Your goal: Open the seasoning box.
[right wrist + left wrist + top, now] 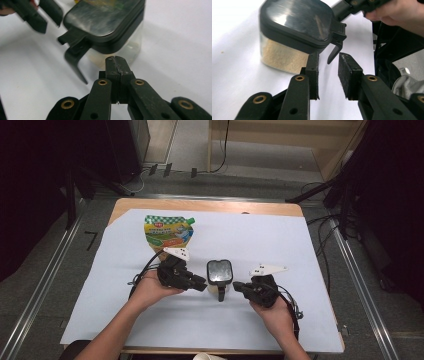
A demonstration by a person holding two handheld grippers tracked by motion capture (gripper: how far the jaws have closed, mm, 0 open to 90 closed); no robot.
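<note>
Two hand-held grippers flank a container at the middle of a white sheet point(150, 320) covering the table point(200, 205). Green and yellow pouch point(168, 232) lies flat at far left. Container point(219, 276): clear, pale granules inside, dark lid, latch point(335, 51) on its near side. Left gripper point(200, 285): jaws narrowly parted, holding nothing, tips just beside the container. Right gripper point(238, 287): jaws pressed together, empty, tips near the container's right side.

White-covered table point(300, 265) bears jar point(219, 276) and pouch point(168, 231)
</note>
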